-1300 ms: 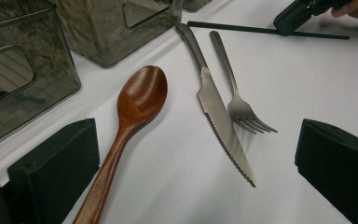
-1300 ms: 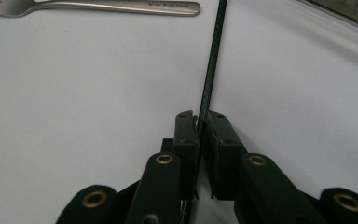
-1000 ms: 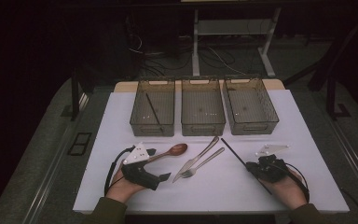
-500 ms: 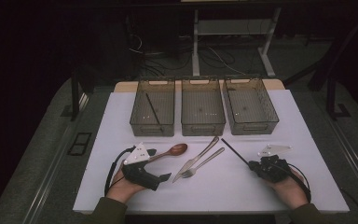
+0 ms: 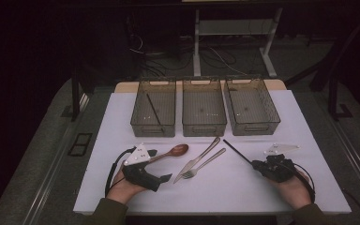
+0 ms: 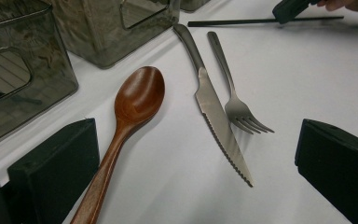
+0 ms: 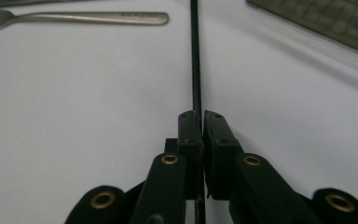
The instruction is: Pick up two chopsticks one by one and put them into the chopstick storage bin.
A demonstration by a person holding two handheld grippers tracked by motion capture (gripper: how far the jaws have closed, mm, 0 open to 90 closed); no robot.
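— What has the right tool (image 7: 199, 116) got?

— Its jaws are pinched together on a thin black chopstick (image 7: 195, 56), which runs straight out toward twelve o'clock in the right gripper view. In the high view the right tool (image 5: 258, 165) sits on the white tabletop (image 5: 243, 187) at about four o'clock from the fork (image 5: 201, 165), and the chopstick (image 5: 236, 151) slants away to ten o'clock, toward the trays.

— How will it handle?

— I'd judge it light, stiff and slick. The grip is well along the shaft, with some of the stick trailing behind the pads, so it should lift level, though it may swivel if bumped.

— And the left tool (image 6: 196, 186)?

— Spread wide, holding nothing. The wooden spoon (image 6: 121, 130) handle lies by its nine o'clock jaw; the knife (image 6: 216, 119) lies between the jaws.

— Where would the stick go?

— Likely the left tray (image 5: 153, 108), where another chopstick (image 5: 153, 111) already lies.
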